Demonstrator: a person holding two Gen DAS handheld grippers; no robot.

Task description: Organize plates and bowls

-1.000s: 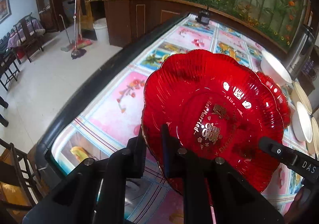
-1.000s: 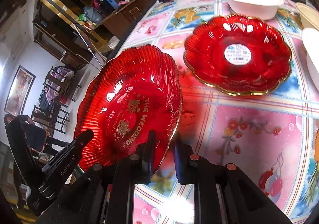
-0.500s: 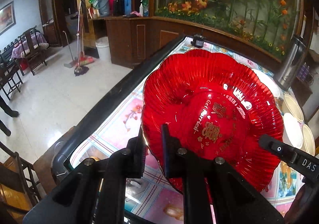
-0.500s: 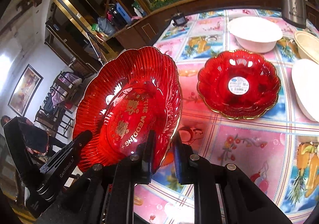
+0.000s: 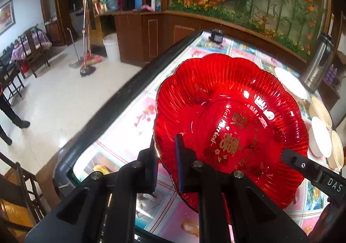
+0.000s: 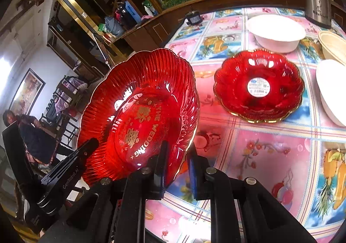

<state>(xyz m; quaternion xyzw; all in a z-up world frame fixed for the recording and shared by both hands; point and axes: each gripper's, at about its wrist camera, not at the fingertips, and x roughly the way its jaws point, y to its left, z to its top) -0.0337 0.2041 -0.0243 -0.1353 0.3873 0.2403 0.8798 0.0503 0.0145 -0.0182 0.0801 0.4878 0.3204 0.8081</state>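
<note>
**Two hand-held grippers, one red plate in the air**

Two hand-held grippers pinch the same large red plate [image 5: 229, 128] by opposite rims: the left hand-held gripper [image 5: 165, 156] has its jaws narrow on the near rim, and the right hand-held gripper [image 6: 176, 156] is clamped on the far one. The plate hangs tilted above the counter [image 6: 270, 160], off toward that counter's edge.

A second red plate [image 6: 258, 86], with a white sticker in its well, lies flat on the counter, well apart from the held one. White bowls [image 6: 276, 32] stand beyond it and beside it.

To stack well, I judge the held plate should be levelled first, carried over the second red plate, centred so the scalloped rims nest, then lowered before either grip opens. Both grips must move together; a twist between them could strain the glassy rim.

Compared with a second ago, the held plate sits higher above the counter and the second red plate looks further off.
</note>
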